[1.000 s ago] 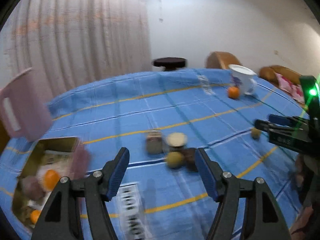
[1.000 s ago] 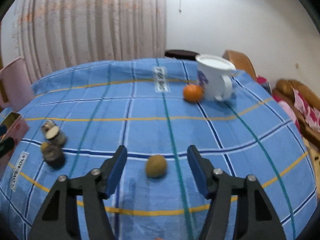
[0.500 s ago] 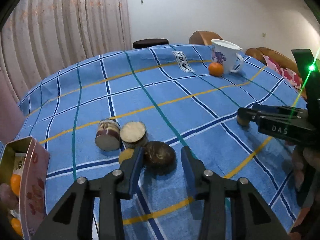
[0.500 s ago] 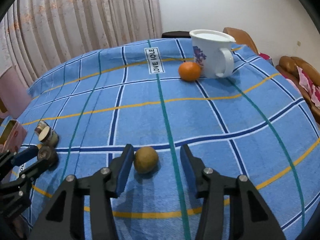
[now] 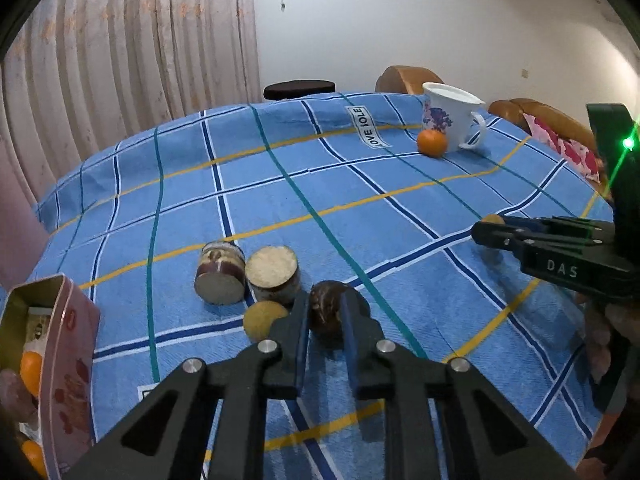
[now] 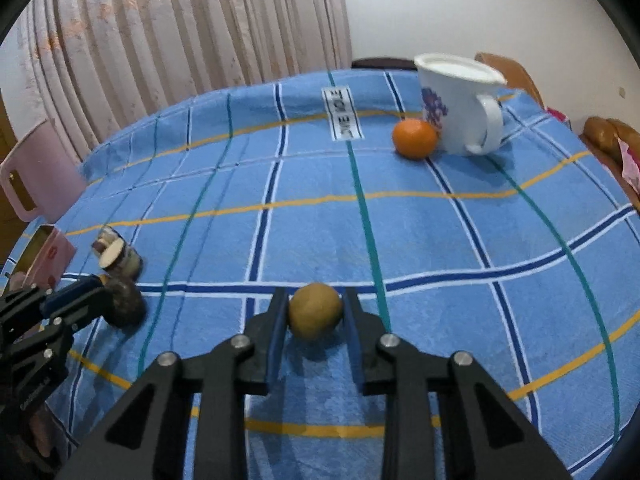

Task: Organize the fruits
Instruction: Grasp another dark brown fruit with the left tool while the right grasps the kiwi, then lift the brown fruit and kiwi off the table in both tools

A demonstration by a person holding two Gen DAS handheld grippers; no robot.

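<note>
Fruit is scattered all over a blue plaid tablecloth (image 5: 400, 240), and both tools are down at it. In the left wrist view, the left gripper (image 5: 325, 320) sits bottom centre with its jaws pressed together on a dark brown round fruit (image 5: 326, 312), which rests on the cloth. Just left of it, touching the left finger, is a yellow fruit (image 5: 262, 320). Right behind those are two cut stubby pieces lying on their sides, a purple-skinned one (image 5: 220, 276) and a paler one (image 5: 274, 274), side by side and pretty much touching.

Far left edge of that frame there's a pink tin box (image 5: 70, 360), open, with oranges (image 5: 31, 366) inside, plus other stuff I can't make out. Up in the upper right, a white floral mug (image 5: 450, 120) stands upright with an orange (image 5: 431, 143) right against its base.

Over in the right wrist view, the right gripper (image 6: 315, 316) is bottom centre, its jaws closed in against both sides of a tan kiwi-looking fruit (image 6: 315, 310) that's sitting on the cloth. Same mug (image 6: 460, 108) and orange (image 6: 415, 138) show in the upper right there too. A pink pitcher (image 6: 36, 168) sits at the left edge, blurry. The left tool pokes in at lower left of this frame, clamped on the dark fruit (image 6: 128, 306).
</note>
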